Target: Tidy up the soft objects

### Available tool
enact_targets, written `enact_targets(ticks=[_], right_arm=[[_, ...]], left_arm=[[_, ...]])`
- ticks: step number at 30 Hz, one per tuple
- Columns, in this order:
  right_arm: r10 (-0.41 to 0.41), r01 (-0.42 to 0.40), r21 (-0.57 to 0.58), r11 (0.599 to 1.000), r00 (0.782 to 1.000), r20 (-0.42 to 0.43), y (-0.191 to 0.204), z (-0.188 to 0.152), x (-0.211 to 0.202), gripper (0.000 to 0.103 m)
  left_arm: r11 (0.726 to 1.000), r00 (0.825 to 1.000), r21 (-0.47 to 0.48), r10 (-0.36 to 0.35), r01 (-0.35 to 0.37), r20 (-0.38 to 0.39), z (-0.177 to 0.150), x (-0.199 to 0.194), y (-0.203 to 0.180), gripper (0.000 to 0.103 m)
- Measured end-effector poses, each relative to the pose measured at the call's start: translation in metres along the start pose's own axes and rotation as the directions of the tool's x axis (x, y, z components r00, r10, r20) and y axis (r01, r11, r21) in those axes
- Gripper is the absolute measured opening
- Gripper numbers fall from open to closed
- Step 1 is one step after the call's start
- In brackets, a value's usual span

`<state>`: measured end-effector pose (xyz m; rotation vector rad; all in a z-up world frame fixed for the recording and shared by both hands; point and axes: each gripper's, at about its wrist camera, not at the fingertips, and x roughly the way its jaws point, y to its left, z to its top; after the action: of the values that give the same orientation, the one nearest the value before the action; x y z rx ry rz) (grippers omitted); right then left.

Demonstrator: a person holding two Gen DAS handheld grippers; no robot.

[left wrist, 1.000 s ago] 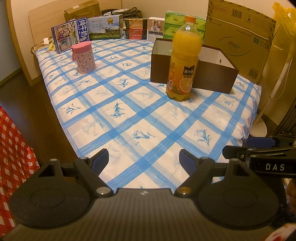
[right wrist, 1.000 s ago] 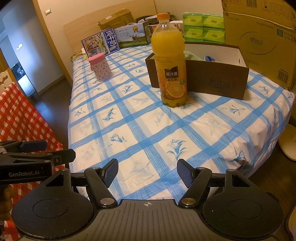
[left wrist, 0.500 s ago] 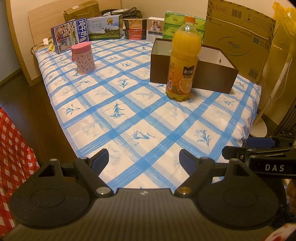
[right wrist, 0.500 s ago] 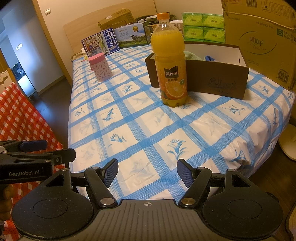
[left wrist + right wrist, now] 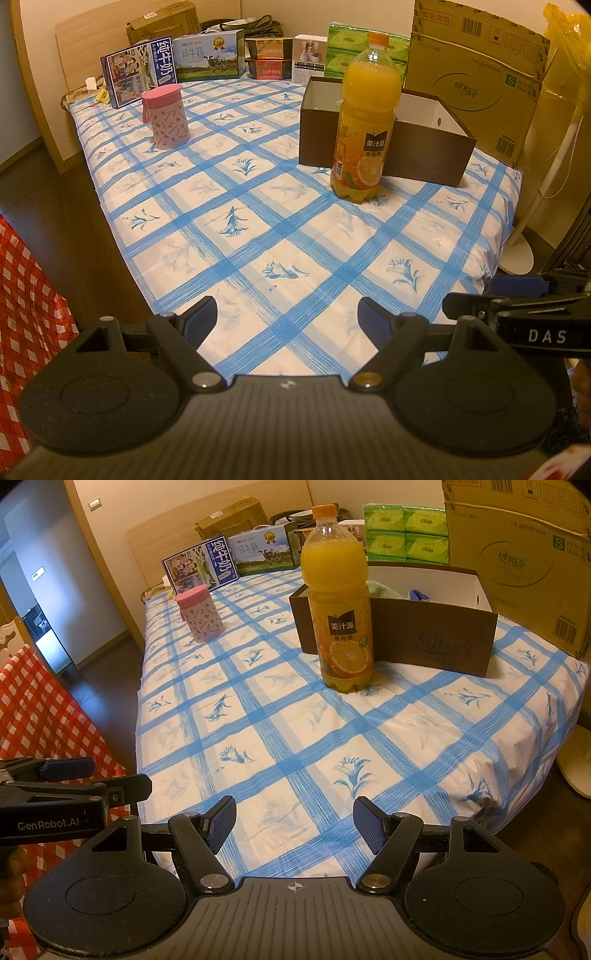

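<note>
1. the left black two-finger gripper with blue pads hangs over the near edge of the table with the blue-and-white checked flower-print cloth, its jaws standing wide apart with only cloth showing between them.
2. the right black two-finger gripper with blue pads sits at the same near edge, jaws also spread and holding nothing; the left one shows at its left side in the right wrist view.
3. the soft things, a pale green cloth and a blue fabric piece, lie inside the dark brown open cardboard box with a white lining, at the far right of the table, well apart from both grippers.
4. in the left wrist view only the box's white inner wall is clear; its contents are mostly hidden.
5. the tall plastic bottle of orange juice with an orange cap stands upright just in front of the box, between it and the grippers.
6. the pink patterned lidded cup stands upright at the far left, well apart from the box.
7. milk cartons and green tissue packs line the far edge.
</note>
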<state>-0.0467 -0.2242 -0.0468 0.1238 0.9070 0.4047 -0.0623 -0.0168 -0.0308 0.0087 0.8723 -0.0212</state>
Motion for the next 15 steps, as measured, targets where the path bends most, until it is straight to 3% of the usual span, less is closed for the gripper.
enact_targets(ticks=[15], right_arm=[[0.001, -0.001, 0.001, 1.0, 1.0, 0.0, -0.001, 0.0, 0.001, 0.07]], left_arm=[[1.0, 1.0, 0.011, -0.009, 0.009, 0.013, 0.01, 0.001, -0.001, 0.082]])
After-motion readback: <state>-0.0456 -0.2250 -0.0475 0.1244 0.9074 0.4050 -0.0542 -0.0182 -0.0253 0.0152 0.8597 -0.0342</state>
